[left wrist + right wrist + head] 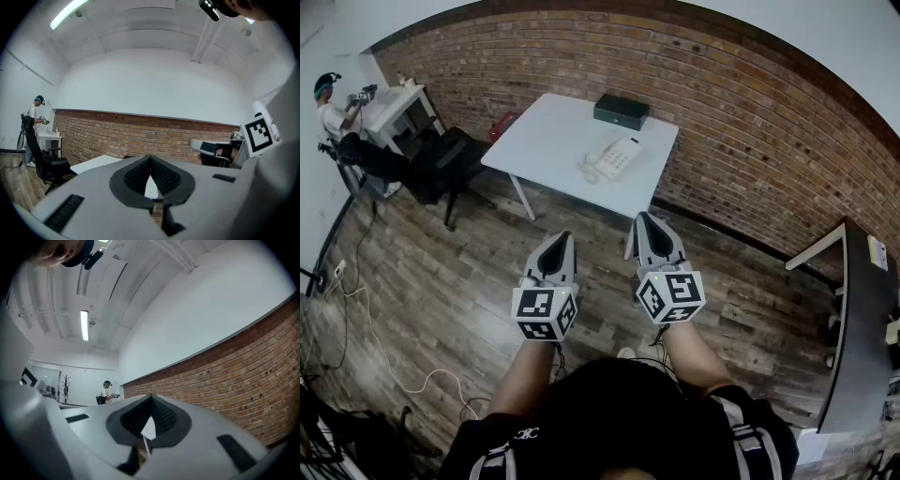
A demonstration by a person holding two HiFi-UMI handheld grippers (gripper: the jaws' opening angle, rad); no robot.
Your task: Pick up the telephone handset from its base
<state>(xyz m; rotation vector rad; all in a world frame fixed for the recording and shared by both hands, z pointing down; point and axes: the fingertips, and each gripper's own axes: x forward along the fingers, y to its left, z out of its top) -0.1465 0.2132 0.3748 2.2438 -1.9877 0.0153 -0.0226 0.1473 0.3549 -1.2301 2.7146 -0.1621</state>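
Your left gripper and right gripper hover side by side, both with jaws closed on nothing. Well beyond their tips, the handset rests on its telephone base on the white table, with a black box behind it.

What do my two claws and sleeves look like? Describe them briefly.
Left claw and right claw: pale grey tapered shells, black ribbed pads, each backed by a white cube with black square markers. Sleeves black with white stripes.
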